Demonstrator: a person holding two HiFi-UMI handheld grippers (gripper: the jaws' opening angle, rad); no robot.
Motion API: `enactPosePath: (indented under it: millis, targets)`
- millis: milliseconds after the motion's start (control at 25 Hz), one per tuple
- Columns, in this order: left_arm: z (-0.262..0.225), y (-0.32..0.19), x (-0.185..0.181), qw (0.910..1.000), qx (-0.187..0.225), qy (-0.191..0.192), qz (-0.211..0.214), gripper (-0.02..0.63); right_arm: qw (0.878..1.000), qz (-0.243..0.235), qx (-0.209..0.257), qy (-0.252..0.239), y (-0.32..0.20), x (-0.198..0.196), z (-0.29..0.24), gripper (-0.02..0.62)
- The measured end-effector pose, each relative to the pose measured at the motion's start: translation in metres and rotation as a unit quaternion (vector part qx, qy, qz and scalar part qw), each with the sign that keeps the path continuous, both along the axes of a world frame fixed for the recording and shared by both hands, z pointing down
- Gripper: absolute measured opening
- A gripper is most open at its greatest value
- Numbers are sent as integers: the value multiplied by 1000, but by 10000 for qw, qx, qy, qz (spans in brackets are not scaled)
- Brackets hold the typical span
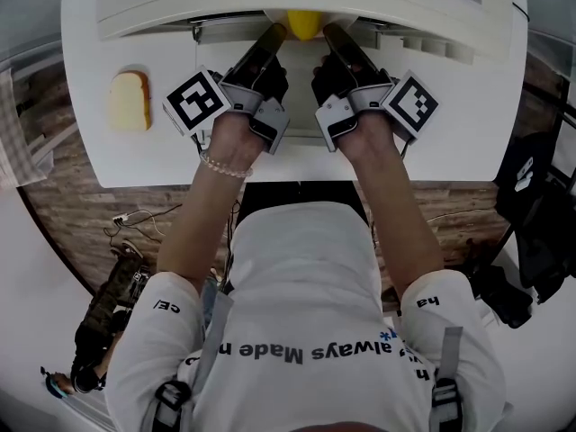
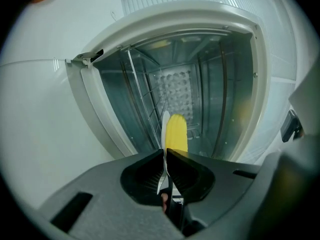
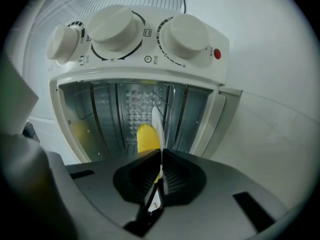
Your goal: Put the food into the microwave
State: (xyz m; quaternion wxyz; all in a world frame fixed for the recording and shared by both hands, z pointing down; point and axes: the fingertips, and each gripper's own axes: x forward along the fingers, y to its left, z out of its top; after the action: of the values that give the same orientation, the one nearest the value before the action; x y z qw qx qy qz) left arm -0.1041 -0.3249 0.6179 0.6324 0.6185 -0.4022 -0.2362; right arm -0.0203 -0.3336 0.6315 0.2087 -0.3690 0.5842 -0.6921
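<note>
Squarely at the mouth of the white microwave (image 3: 150,76), with its round knobs and ribbed metal walls, a smooth oblong yellow food piece (image 2: 176,131) lies on a thin white plate (image 2: 164,126). The left gripper (image 2: 165,151) and right gripper (image 3: 161,151) each pinch the plate's rim, jaws narrowed onto it, with the food just beyond their tips. A bread slice (image 1: 129,100) lies apart on the white table (image 1: 450,142).
</note>
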Motion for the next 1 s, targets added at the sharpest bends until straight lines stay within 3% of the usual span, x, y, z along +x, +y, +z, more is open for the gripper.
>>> enactPosePath:
  millis: [400,520,800,1000]
  targets:
    - [-3,-10,4,10000,39,7,-65,25,9999,-56,27,143,-9,2,-3,21]
    - [-7,-11,3,9999,77,-45,-93,25,9996,-140,72,251,-7,4,-5,63]
    - [-12,8,-9,9980,97,-618,14,25,9943,-524,370,850,10,23,-19,75]
    - [-32,25,-13,9896,425,-1326,351,23,9774,-954,972,1619,20,39,-42,67]
